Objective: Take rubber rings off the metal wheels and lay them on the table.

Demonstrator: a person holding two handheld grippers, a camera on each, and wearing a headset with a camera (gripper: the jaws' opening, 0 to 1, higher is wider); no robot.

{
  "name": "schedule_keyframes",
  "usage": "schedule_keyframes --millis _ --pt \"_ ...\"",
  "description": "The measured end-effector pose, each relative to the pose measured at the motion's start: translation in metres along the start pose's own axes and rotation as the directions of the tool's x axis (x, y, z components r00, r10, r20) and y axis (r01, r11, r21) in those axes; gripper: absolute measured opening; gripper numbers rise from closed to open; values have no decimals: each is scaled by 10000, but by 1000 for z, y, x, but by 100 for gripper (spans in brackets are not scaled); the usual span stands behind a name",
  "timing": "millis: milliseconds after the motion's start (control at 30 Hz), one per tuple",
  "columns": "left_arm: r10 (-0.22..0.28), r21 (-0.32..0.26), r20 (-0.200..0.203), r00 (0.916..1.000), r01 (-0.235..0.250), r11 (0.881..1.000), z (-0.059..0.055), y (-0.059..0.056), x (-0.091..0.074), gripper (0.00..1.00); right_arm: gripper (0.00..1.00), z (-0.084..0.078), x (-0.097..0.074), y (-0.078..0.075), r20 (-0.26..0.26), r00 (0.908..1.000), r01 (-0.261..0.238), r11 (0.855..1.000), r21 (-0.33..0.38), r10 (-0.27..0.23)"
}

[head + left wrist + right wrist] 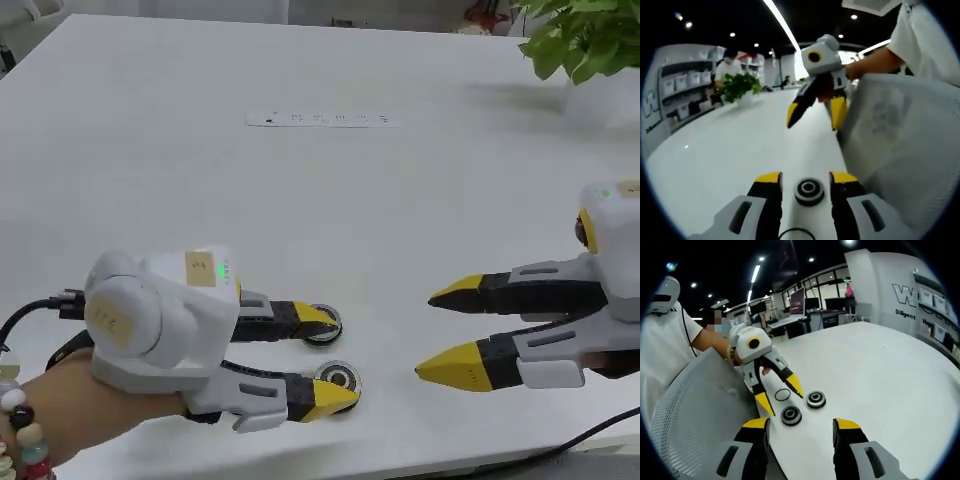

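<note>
Left hand-held gripper (335,355) low at 8 o'clock of the head view, jaws spread and pinching nothing, down close to the white worktop (320,200). Right hand-held gripper (435,333) at 4 o'clock, likewise spread and empty, tips aimed across at the left one.

Just beside the left jaw tips, two metal wheels: far wheel (322,325) at the tip of the farther jaw, near wheel (337,378) at the tip of the nearer jaw, close together but apart. In the right gripper view, at 10 o'clock from the wheels and between the left jaws, one loose rubber ring (782,394) lying flat on the worktop.

Judged progress: one ring off and laid down, so partly done. Dark bands visible on both wheels, possibly rubber not yet removed, though too small to tell for certain. Likely left to do: gripping a wheel and peeling off its band.

Ring: thin, black, a plain round loop, probably limp and stretchy. Wheels: small squat discs, silvery metal with concentric steps and a central hub. Jaws: tapered, black with yellow tips, under glossy white shells. Worktop: smooth, white, faintly sheened. Leafy green plant (580,35) at 1 o'clock, well apart from the work
</note>
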State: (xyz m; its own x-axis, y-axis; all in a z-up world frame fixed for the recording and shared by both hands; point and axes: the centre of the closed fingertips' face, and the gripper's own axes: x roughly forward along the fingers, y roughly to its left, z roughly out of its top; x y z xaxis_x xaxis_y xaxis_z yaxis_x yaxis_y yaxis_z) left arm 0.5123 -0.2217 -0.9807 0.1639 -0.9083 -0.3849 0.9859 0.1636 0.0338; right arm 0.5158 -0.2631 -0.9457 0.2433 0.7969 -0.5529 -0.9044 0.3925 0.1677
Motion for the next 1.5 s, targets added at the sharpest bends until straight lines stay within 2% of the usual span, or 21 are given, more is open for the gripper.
schedule_keyframes --millis 233,333,433,700,967,1167,1333,1500 --pt "-79 159 -425 9991 86 9998 -10 -2 5 30 48 12 12 -3 -171 9997 -192 9984 -532 183" --pt "-95 230 -507 9987 107 9997 -12 -3 7 26 47 13 20 -1 -348 9987 -405 9959 -809 378" --pt "-25 258 -784 9969 45 9997 -19 -3 8 22 47 13 28 -1 -553 9971 -576 9929 -1037 521" --pt "69 117 -764 9971 -60 9999 -20 -2 8 16 45 7 43 6 -845 9915 -1081 9877 -1132 988" --pt "70 54 -717 9974 -66 10000 -20 -4 7 15 44 -10 53 16 -1147 9843 -1454 9849 -942 1344" --pt "169 140 -706 9974 -160 9998 -21 -4 6 15 39 -25 59 17 -1425 9800 -1543 9828 -1013 1392" --pt "226 93 -668 9975 -220 9997 -21 -4 5 15 36 -37 64 13 -1835 9744 -1550 9791 -1318 1296" --pt "234 75 -657 9976 -229 9997 -21 -4 5 15 31 -39 66 10 -1844 9766 -1398 9780 -1551 1103"
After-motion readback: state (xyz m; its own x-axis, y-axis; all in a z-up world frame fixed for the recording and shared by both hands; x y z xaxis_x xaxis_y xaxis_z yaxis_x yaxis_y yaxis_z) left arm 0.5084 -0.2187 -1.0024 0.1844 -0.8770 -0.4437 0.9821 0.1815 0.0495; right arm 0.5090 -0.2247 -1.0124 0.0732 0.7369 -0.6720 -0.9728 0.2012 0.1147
